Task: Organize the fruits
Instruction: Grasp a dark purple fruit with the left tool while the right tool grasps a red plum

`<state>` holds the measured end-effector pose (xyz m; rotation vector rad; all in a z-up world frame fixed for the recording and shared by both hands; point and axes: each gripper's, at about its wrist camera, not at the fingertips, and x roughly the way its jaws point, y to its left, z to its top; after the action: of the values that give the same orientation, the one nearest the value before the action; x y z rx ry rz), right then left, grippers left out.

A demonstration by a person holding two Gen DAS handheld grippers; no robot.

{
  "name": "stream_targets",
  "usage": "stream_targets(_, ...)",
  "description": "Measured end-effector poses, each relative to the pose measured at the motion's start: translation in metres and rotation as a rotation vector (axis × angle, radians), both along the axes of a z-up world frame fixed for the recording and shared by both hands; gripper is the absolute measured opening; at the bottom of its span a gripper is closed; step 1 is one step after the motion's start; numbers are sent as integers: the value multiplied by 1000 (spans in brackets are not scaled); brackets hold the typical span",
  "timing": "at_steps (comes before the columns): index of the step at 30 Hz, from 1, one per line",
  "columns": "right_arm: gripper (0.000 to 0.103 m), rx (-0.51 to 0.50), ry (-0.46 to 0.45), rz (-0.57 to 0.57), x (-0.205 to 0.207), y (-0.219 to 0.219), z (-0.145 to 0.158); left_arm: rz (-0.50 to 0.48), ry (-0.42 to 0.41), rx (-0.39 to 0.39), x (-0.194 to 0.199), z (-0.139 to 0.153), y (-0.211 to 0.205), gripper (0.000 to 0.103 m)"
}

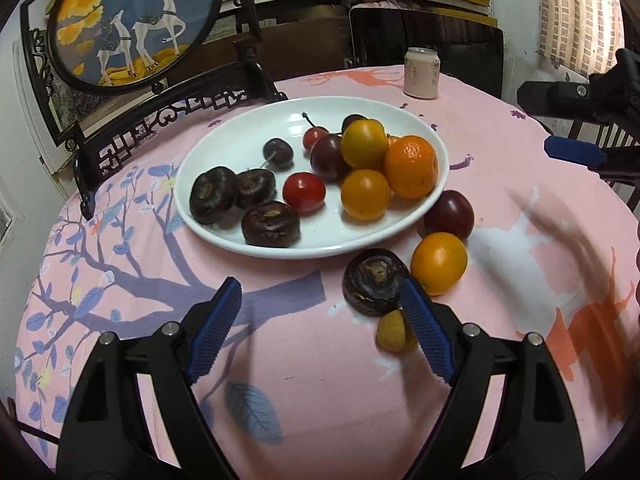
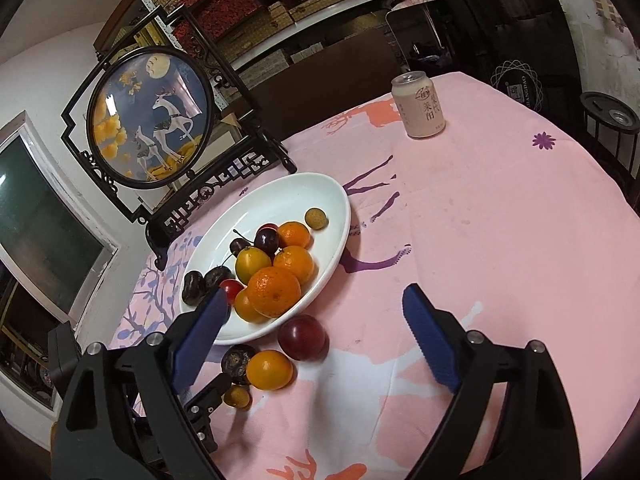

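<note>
A white oval plate holds several fruits: oranges, cherries, tomatoes and dark water chestnuts. Beside it on the pink cloth lie a dark plum, a yellow-orange fruit, a water chestnut and a small longan. My left gripper is open and empty; its right finger stands just beside the chestnut and longan. My right gripper is open and empty, above the plum and the plate's near edge. It also shows in the left wrist view at the far right.
A pale drink can stands at the table's far side. A black framed deer screen stands behind the plate on the left. A dark chair is past the far edge. Pink cloth lies to the right.
</note>
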<state>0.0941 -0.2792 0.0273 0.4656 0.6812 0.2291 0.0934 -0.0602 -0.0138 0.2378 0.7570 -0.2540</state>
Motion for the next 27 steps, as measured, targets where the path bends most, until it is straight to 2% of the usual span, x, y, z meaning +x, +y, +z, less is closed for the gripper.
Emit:
stream_targets(4,89,13,18,5,2,-1,-4,4,13,2,8,-4,-6,86)
stream_targets(12,89,25,28,13,4,0,-5,5,22,15,18,-9,-4,97)
stream_targets(15,89,23,25,12,4,-1,-5,60,11,26,10,-5,18,97)
stream_targets(18,90,32,24,22,2,1,-4,173,2,39,3,1,48,96)
stream_targets(21,90,37,19,22,2,1,-3,151,43,-57,-5,2,62,95)
stream_targets(22,90,37,18,20,2,0,-3,131,39,-67,-7,3,59,95)
stream_targets(25,90,34,25,14,3,-1,-5,85,-18,-48,-12,9,43,95)
stream_targets(27,90,38,32,14,4,0,-6,66,-11,-45,-8,7,33,95)
